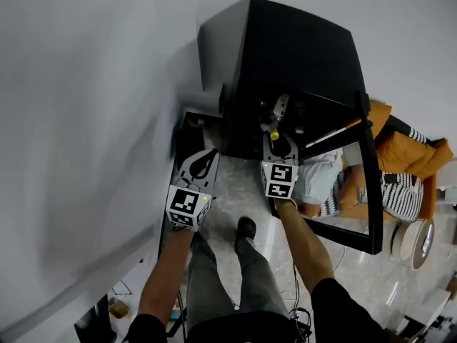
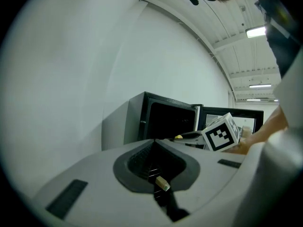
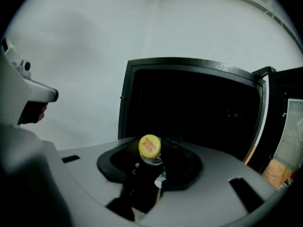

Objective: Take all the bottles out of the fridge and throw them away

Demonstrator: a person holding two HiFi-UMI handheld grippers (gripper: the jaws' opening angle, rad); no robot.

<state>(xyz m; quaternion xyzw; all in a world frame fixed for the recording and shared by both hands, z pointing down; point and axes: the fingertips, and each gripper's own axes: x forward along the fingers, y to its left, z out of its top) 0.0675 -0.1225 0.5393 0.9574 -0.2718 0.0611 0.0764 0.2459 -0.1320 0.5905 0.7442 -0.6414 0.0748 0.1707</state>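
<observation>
Removal step: mid-frame, the right gripper (image 1: 280, 151) is clamped on a yellow-capped bottle (image 3: 148, 167) before the open fridge (image 1: 285, 63), left gripper (image 1: 198, 168) closed, empty; next it likely needs carrying off for disposal.

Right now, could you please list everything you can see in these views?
Black fridge: one, black, top centre of the head view, open.
Black-framed glass door: one, swung open at the fridge's right.
Dark bottle with a yellow cap: one, held in front of the fridge opening.
White-and-red labelled item: one, inside the fridge; likely another bottle.
White wall: one, left of the fridge.
Pale marbled floor: under the person.
Left gripper: one, white, shut, empty.
Right gripper: one, white, shut on that bottle.
Person's forearms and dark-trousered legs: two each, bottom of the head view.
</observation>
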